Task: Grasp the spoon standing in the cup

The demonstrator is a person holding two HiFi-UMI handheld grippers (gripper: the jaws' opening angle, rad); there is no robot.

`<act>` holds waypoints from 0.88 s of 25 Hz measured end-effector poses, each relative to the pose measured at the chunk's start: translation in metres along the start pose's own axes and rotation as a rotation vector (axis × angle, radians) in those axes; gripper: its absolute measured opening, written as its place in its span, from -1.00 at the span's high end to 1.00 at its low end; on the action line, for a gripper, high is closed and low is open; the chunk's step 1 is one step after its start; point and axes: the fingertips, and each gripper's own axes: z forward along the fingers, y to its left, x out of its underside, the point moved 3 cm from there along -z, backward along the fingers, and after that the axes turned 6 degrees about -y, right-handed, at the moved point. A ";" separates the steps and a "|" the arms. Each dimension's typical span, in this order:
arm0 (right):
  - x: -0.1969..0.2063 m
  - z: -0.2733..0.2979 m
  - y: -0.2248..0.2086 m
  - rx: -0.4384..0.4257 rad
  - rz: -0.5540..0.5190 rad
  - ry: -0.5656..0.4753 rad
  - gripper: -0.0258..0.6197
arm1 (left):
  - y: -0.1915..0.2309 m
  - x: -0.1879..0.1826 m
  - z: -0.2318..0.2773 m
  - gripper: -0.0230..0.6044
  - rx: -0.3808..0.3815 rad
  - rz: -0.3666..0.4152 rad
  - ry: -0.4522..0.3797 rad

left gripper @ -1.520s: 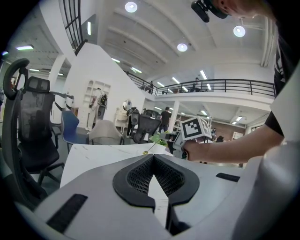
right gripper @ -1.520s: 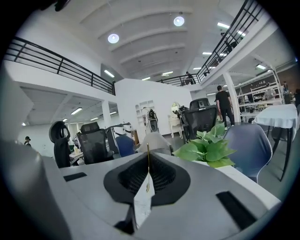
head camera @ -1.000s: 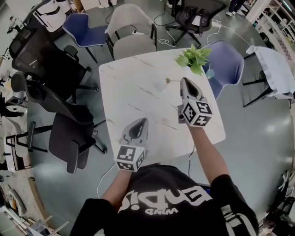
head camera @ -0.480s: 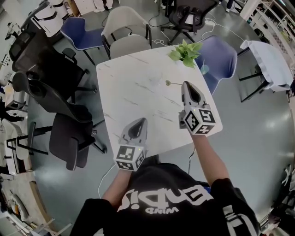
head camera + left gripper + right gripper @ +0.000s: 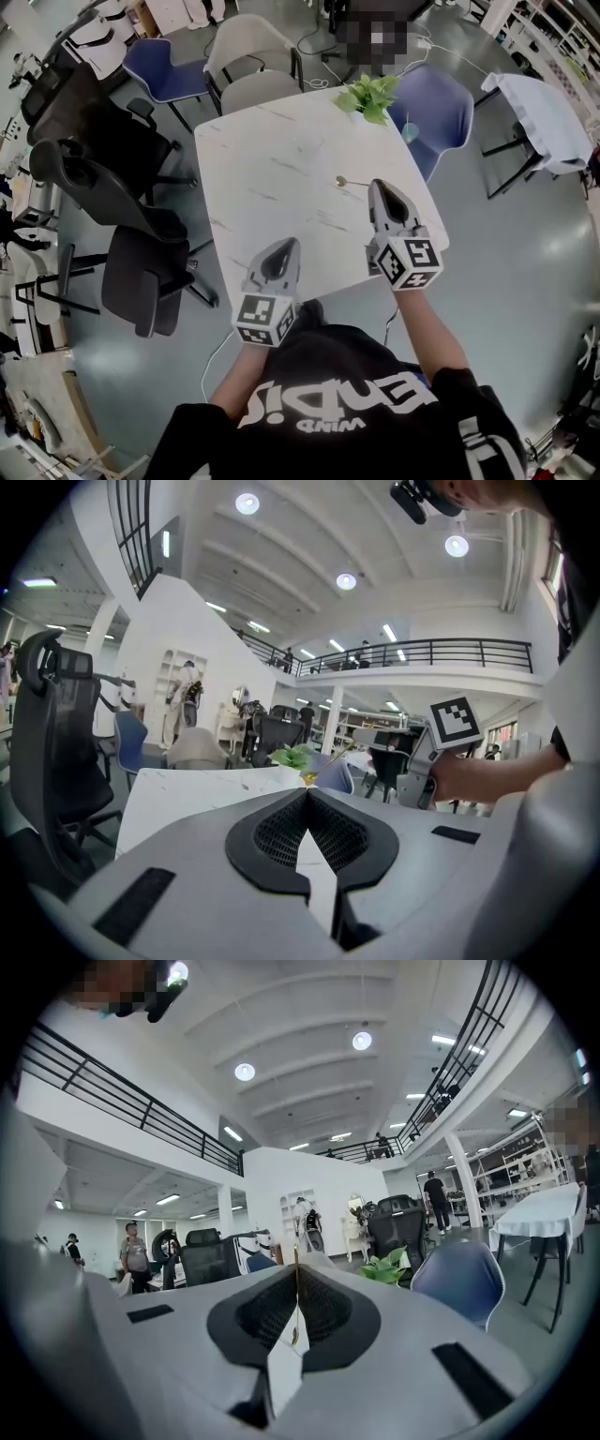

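A thin gold spoon [image 5: 352,183] sticks out leftward from the tip of my right gripper [image 5: 378,187], which is shut on its handle above the white marble table [image 5: 253,187]. In the right gripper view the spoon [image 5: 296,1288] shows edge-on as a gold line pinched between the closed jaws. A faint clear cup [image 5: 305,144] stands farther back on the table, apart from the spoon. My left gripper [image 5: 287,246] hovers over the table's near edge, shut and holding nothing; its closed tips [image 5: 307,794] point toward the table.
A green potted plant [image 5: 367,94] sits at the table's far right corner. Chairs ring the table: blue [image 5: 439,112] on the right, beige [image 5: 253,66] behind, black office chairs [image 5: 112,206] on the left. A white-draped table [image 5: 539,108] stands far right.
My right gripper has drawn back toward the body with the spoon, which now hangs clear of the cup. The left gripper has held its place.
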 end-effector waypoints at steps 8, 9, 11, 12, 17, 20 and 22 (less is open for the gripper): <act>0.003 -0.048 0.019 -0.038 -0.030 0.008 0.87 | -0.011 0.004 -0.017 0.88 -0.011 0.006 -0.008; 0.003 -0.054 0.020 -0.039 -0.032 0.011 0.87 | -0.012 0.004 -0.018 0.88 -0.012 0.006 -0.009; 0.004 -0.065 0.021 -0.041 -0.037 0.016 0.87 | -0.015 0.003 -0.020 0.88 -0.015 0.006 -0.010; 0.005 -0.070 0.022 -0.044 -0.042 0.018 0.87 | -0.016 0.003 -0.021 0.88 -0.016 0.005 -0.011; 0.011 -0.093 0.020 -0.039 -0.042 0.037 0.87 | -0.021 0.003 -0.024 0.88 -0.016 0.002 -0.018; 0.016 -0.102 0.018 -0.022 -0.037 0.047 0.87 | -0.022 0.001 -0.025 0.88 -0.014 0.004 -0.022; 0.020 -0.107 0.018 -0.015 -0.041 0.053 0.87 | -0.022 0.001 -0.026 0.88 -0.014 0.004 -0.022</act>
